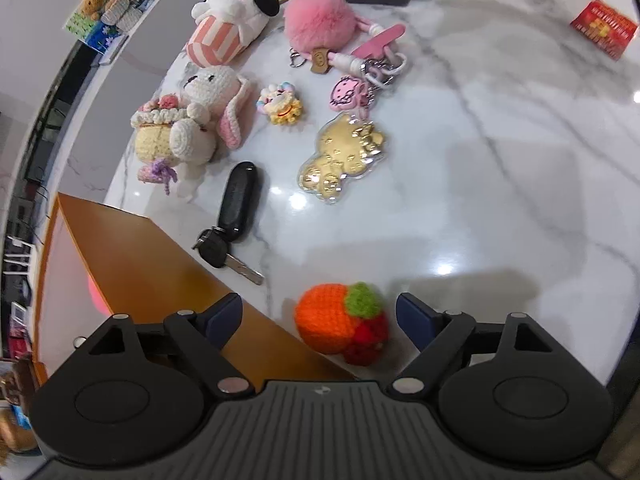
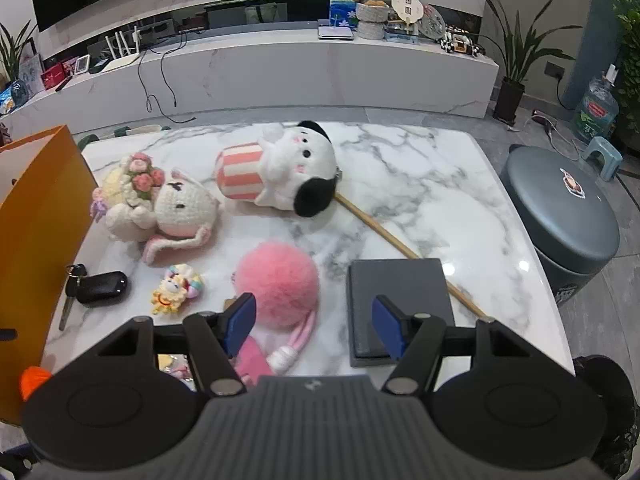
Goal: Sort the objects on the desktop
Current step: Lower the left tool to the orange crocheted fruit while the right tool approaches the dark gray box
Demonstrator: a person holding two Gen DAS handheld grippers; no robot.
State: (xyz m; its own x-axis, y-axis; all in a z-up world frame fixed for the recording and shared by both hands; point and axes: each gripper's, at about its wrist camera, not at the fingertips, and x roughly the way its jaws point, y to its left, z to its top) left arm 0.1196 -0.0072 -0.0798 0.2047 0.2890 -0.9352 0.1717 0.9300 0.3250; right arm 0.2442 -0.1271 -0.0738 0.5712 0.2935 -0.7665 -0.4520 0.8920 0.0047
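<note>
Below the left wrist camera, the left gripper (image 1: 318,318) has its jaws wide apart and holds nothing. A soft knitted orange fruit (image 1: 340,322) with a green top and a red bit sits between the two blue fingers (image 1: 222,314), near the orange bag (image 1: 132,256). The fruit is round and squashy, so it could roll or slip out if the jaws close off to one side. One finger hangs over the bag's edge and may bump it. Farther off lie a smooth black car key (image 1: 236,210), a shiny gold cat charm (image 1: 346,158), a flat pink cat charm (image 1: 348,92) and a woolly white bunny (image 1: 192,124). The marble table (image 1: 500,160) looks slick and glossy, so hard things could slide.

On the right wrist camera, the right gripper (image 2: 314,322) is open too, with nothing in it. It hangs over a fluffy pink pompom (image 2: 278,288) and a flat dark box (image 2: 400,308). The pompom's rings and straps look tangled, so lifting it might drag other charms along. A plush cow (image 2: 286,172) with a striped cup shape lies on a thin wooden stick (image 2: 384,234). The stick runs under the box and could catch.
</note>
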